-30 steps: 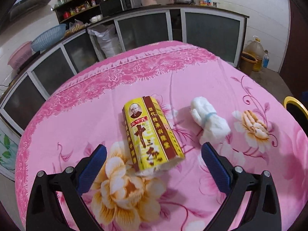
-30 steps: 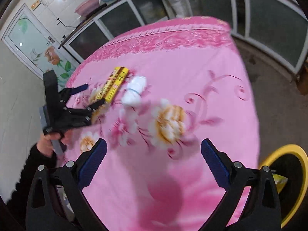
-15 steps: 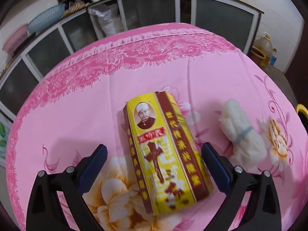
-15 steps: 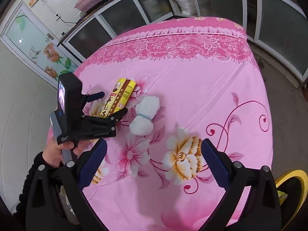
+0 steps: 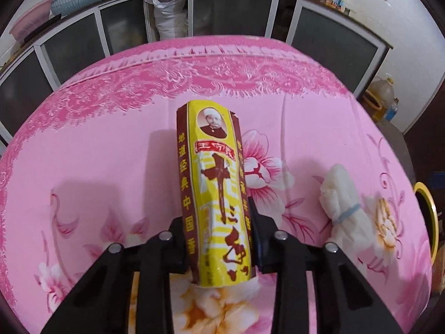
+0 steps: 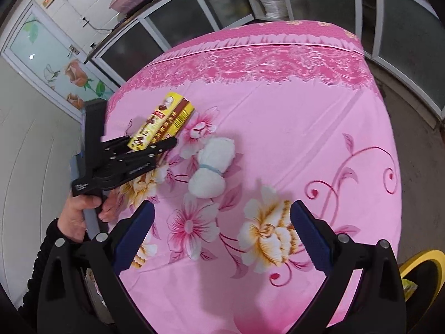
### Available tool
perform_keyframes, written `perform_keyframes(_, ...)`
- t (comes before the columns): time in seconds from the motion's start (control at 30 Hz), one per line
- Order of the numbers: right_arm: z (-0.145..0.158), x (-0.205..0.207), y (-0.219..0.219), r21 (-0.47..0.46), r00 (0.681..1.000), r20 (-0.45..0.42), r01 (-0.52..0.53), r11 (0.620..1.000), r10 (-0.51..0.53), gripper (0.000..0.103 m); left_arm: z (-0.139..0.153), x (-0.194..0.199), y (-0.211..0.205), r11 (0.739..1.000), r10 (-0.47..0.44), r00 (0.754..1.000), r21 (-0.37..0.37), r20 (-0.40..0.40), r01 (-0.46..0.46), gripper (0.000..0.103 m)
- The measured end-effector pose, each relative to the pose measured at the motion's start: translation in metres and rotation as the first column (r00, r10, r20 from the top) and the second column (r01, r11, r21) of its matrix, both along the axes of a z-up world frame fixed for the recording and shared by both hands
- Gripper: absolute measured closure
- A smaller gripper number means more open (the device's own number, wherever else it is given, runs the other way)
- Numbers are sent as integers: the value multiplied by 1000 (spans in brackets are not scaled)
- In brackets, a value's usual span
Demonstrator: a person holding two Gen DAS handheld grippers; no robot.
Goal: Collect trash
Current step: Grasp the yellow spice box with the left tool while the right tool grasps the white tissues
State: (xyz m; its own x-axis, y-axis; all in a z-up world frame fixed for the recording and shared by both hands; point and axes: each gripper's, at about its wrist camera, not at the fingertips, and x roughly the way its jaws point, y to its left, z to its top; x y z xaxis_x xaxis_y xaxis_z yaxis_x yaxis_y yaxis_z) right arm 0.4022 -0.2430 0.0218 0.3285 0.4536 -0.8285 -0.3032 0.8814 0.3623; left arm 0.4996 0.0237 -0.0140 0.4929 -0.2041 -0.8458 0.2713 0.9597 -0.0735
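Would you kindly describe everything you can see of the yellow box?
The yellow box is a long, narrow carton, seemingly printed cardboard, yellow with dark red-brown side panels, Chinese characters and an oval portrait of a man near its far end. Its panels look slightly creased. The left gripper is shut on its near half, one finger on each long side, and it points away over the pink tablecloth. Whether it has left the cloth is unclear.

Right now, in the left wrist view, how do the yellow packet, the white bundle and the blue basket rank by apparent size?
1. Yellow packet, largest, though nearest the camera.
2. White bundle.
3. Blue basket, smallest-looking, but far back, so true size is unsure.
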Motion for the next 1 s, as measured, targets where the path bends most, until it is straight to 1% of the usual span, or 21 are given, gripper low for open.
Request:
perform_keyframes(0.07,-4,3,11,-24,1000,-2,-9,1000,9,9,12,-10,16,999,18,1000,-38,14,-17,73)
perform_keyframes(0.2,-15,13,39,-53,999,-30,-41,998,40,9,33,-35,52,997,56,997,-61,60,-53,73)
perform_keyframes(0.3,-27,22,59,-93,997,-55,-52,994,47,9,40,-51,82,992,103,992,-74,71,-98,73)
perform_keyframes(0.37,-34,26,71,-119,996,-64,-63,991,56,16,44,-62,100,990,124,989,-80,82,-117,73)
perform_keyframes(0.43,-41,29,83,-169,996,-63,-73,983,63,22,48,-72,115,987,141,986,-88,95,-132,73)
perform_keyframes(0.5,-49,32,91,-189,995,-75,-79,979,66,25,50,-78,125,985,154,983,-93,101,-145,73)
perform_keyframes(0.57,-55,36,97,-196,994,-89,-79,977,62,30,52,-83,133,984,158,982,-98,104,-148,73)
perform_keyframes(0.73,-66,46,102,-225,995,-100,-52,973,30,31,54,-91,140,984,152,981,-109,119,-139,73)
perform_keyframes(0.77,-69,48,102,-233,995,-103,-41,972,17,34,55,-92,140,984,152,981,-109,123,-138,73)
perform_keyframes(0.8,-70,50,101,-255,995,-98,-28,967,4,66,55,-93,139,985,151,980,-107,128,-137,73)
perform_keyframes(0.83,-70,50,100,-295,997,-77,-9,955,-14,71,56,-94,138,985,148,980,-110,131,-134,73)
perform_keyframes(0.9,-65,48,96,-263,997,-79,-12,965,-9,72,56,-96,137,984,146,980,-120,132,-130,73)
perform_keyframes(1.0,-50,38,90,-234,999,-49,-12,972,0,72,59,-101,132,986,136,980,-115,148,-120,73)
